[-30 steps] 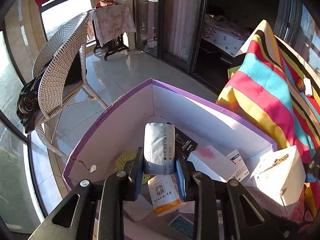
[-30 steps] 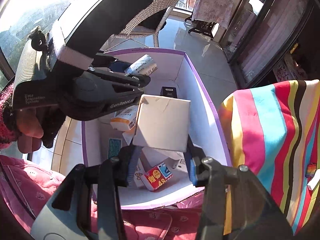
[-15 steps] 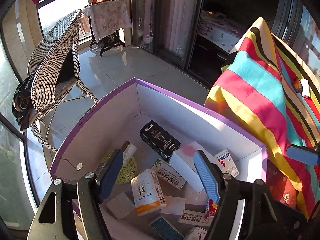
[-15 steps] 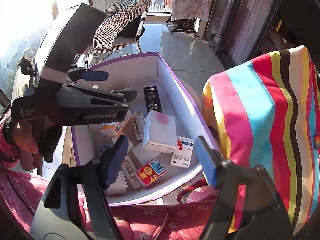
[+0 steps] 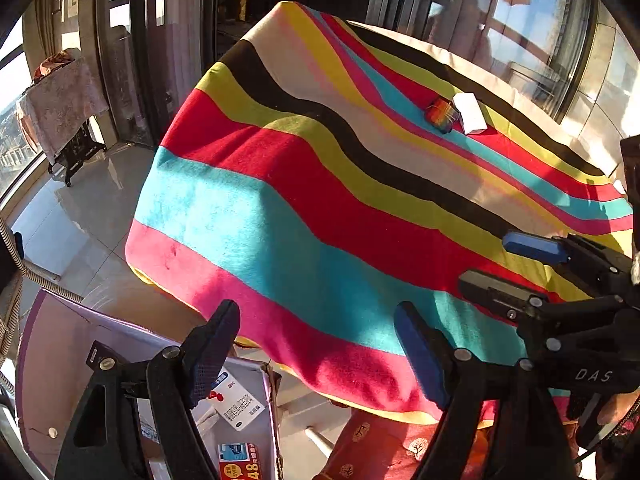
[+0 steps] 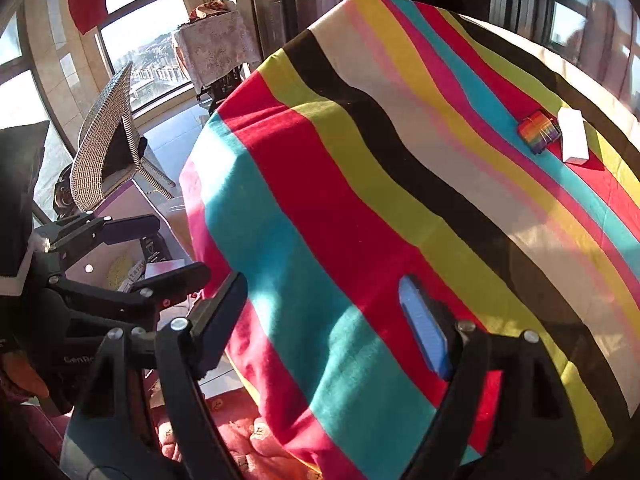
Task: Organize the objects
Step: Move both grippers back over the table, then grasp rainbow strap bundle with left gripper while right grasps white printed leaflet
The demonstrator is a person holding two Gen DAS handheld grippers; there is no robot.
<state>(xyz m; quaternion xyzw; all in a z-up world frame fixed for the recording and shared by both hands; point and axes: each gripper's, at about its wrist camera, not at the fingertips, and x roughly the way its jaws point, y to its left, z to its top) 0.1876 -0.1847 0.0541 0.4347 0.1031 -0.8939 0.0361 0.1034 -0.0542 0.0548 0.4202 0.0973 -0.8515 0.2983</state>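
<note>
A table under a striped cloth [image 5: 340,200] fills both views; it shows in the right wrist view [image 6: 380,200] too. On its far side lie a white box [image 5: 471,113] and a small rainbow-coloured block [image 5: 442,115], also seen in the right wrist view as the white box [image 6: 574,140] and the block [image 6: 538,130]. My left gripper [image 5: 316,348] is open and empty above the table's near edge. My right gripper [image 6: 324,320] is open and empty over the cloth. The purple-rimmed cardboard box [image 5: 52,360] with several packets sits low at the left.
The right gripper shows at the right of the left wrist view [image 5: 532,268]; the left gripper shows at the left of the right wrist view [image 6: 132,248]. A wicker chair [image 6: 104,140] and a small draped table [image 6: 216,48] stand on the tiled floor. Red cushions [image 5: 384,448] lie below.
Both grippers have released their packets into the cardboard box, opened, and swung right and up from the box toward the striped table.
</note>
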